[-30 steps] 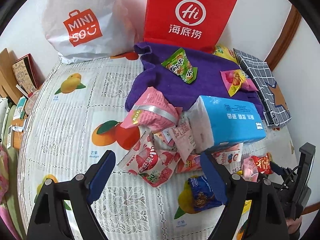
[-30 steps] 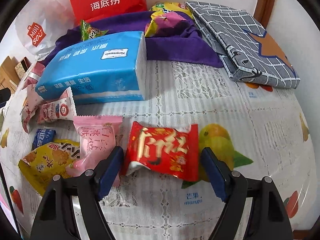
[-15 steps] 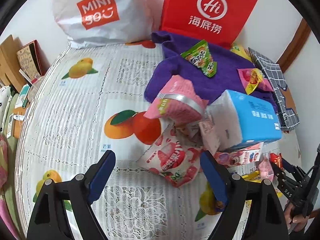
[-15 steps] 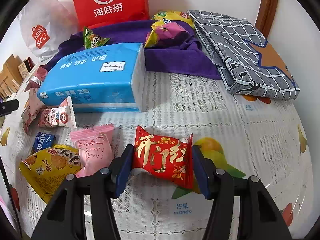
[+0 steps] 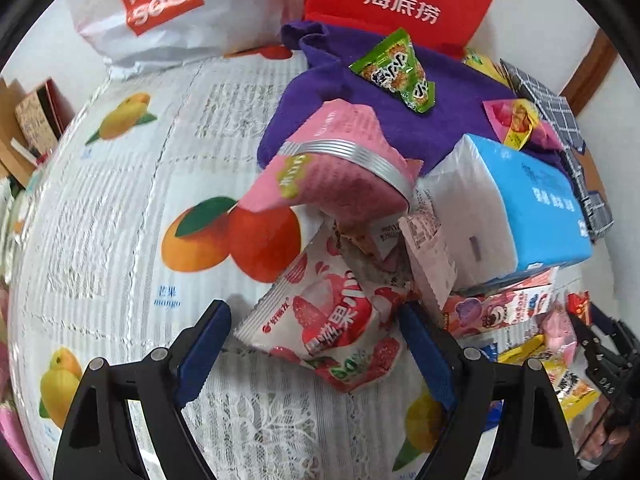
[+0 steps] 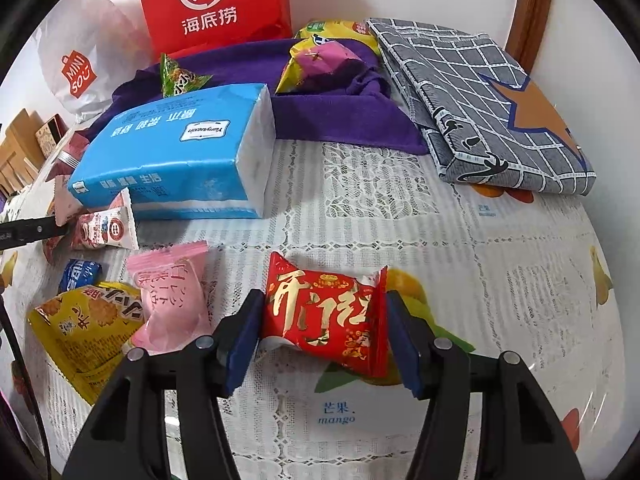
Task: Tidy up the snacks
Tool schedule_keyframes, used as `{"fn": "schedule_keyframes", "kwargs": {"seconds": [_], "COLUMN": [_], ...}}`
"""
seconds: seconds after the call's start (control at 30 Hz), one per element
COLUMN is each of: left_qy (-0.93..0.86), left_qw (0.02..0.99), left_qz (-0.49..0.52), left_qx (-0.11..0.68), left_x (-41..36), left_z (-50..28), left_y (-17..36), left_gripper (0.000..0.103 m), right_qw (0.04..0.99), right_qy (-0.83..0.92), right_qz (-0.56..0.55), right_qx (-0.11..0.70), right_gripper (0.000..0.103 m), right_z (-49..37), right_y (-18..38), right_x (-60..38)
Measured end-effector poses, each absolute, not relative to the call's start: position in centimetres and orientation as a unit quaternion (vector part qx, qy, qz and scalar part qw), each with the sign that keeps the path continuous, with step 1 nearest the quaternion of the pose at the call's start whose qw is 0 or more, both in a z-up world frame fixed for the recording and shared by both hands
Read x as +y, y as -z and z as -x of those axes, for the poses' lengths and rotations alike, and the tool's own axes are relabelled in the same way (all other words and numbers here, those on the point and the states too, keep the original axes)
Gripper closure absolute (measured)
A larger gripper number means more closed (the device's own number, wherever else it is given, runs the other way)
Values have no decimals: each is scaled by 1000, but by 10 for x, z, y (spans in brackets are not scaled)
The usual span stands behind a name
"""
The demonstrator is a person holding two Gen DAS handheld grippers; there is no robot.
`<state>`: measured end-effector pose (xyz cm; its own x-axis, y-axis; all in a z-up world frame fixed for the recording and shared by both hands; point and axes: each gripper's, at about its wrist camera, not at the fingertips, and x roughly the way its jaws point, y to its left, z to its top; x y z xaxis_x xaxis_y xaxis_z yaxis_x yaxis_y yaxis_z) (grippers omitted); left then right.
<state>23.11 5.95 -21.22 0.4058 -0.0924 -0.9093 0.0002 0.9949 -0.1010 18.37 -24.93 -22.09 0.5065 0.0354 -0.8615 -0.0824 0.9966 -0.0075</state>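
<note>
The landmark is the blue rectangular tissue pack [image 6: 176, 152], lying on the tabletop [image 6: 500, 280] under a white lace-pattern cover printed with fruit.

Right gripper [image 6: 320, 320]: the jaws stand about half spread and are opening at this moment. The red foil snack packet with gold characters [image 6: 326, 312] sits between them, in front of the tissue pack. Both pads lie against the crimped packet ends, so the packet appears held by its short edges, probably to avoid crushing its contents.

Left gripper [image 5: 316, 344]: the jaws are spread wide and hold nothing. They straddle the white-and-red strawberry-print plastic snack bag [image 5: 328, 320], which lies flat just in front of the tissue pack's left end, beneath a pink foil pouch [image 5: 332, 168]. Neither pad touches the bag. The wide spread suits the bag's broad flat shape.

A purple cloth [image 6: 340, 120] lies behind the tissue pack, carrying several packets already.
</note>
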Motion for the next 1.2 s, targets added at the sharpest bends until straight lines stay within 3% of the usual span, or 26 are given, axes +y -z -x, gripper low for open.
{"fn": "schedule_keyframes", "kwargs": {"seconds": [0.2, 0.3, 0.37, 0.57, 0.63, 1.2], "left_qy": [22, 25, 36, 50, 51, 62], "left_qw": [843, 850, 850, 851, 851, 866], "left_qz": [3, -4, 7, 31, 34, 59], "left_qx": [537, 527, 526, 522, 521, 494], "left_x": [48, 48, 52, 59, 60, 64], "left_z": [-234, -230, -228, -223, -219, -180], "left_y": [215, 211, 208, 202, 198, 157], "left_gripper": [19, 38, 43, 53, 62, 67], "right_qw": [866, 869, 873, 872, 874, 895], "right_qy": [-37, -39, -44, -55, -55, -57], "right_qz": [22, 29, 37, 31, 25, 7], "right_qx": [498, 492, 485, 485, 483, 441], "right_gripper": [35, 41, 47, 50, 50, 50], "right_z": [-187, -186, -183, -179, -177, -159], "right_y": [225, 224, 221, 216, 213, 164], "right_x": [-248, -247, -244, -242, -243, -248]}}
